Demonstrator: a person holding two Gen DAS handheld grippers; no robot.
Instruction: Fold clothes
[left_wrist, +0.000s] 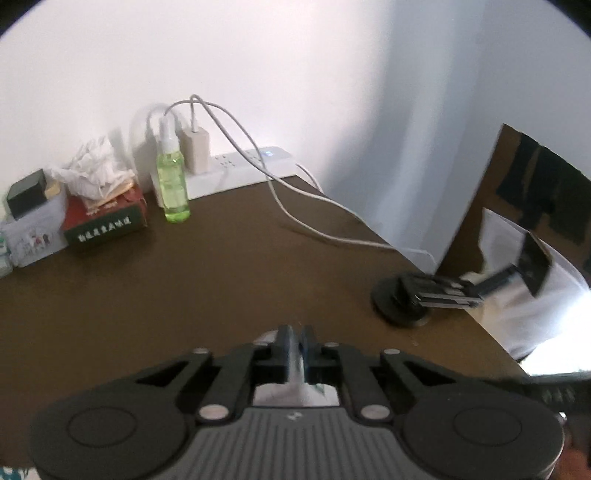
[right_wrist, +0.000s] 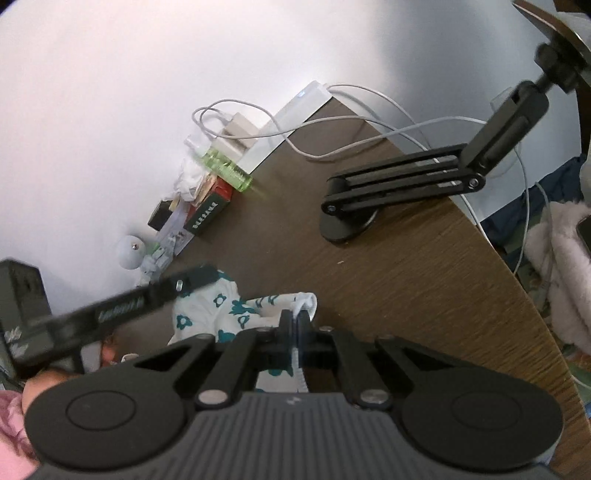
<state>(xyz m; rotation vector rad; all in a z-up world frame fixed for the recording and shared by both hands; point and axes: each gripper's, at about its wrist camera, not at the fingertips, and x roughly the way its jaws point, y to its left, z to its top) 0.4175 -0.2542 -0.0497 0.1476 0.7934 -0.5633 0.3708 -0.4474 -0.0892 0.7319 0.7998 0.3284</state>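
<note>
Dark brown wood-grain table (right_wrist: 424, 280) filling both views, pushed against a white wall (left_wrist: 258, 55).

White garment printed with teal flowers (right_wrist: 225, 314), bunched and rumpled on the near part of the table, ribbed white hem (right_wrist: 306, 301) curled up at its right end. In the left wrist view only a plain white patch of the same cloth (left_wrist: 291, 391) visible, under and between the fingers.

Right gripper (right_wrist: 295, 325) pinched nearly flat on the ribbed hem, a strip of white ribbing trailing back between the fingers toward the camera. Left gripper (left_wrist: 295, 339) likewise clamped nearly closed on a thin fold of white fabric. From the right wrist view, left gripper's black body (right_wrist: 122, 306) crossing the left side of the picture, blurred, just beside the garment.

Black folding phone stand (right_wrist: 399, 184) on a round base, standing near the table's right edge, well apart from the garment. White power strip (left_wrist: 240, 166) along the back wall with a beige charger plugged in and white cables (left_wrist: 295, 199) looping across the tabletop. Red and green tissue box (left_wrist: 103, 218) with crumpled tissue on top, back left corner. Green spray bottle (left_wrist: 171, 184) upright between tissue box and power strip.
</note>
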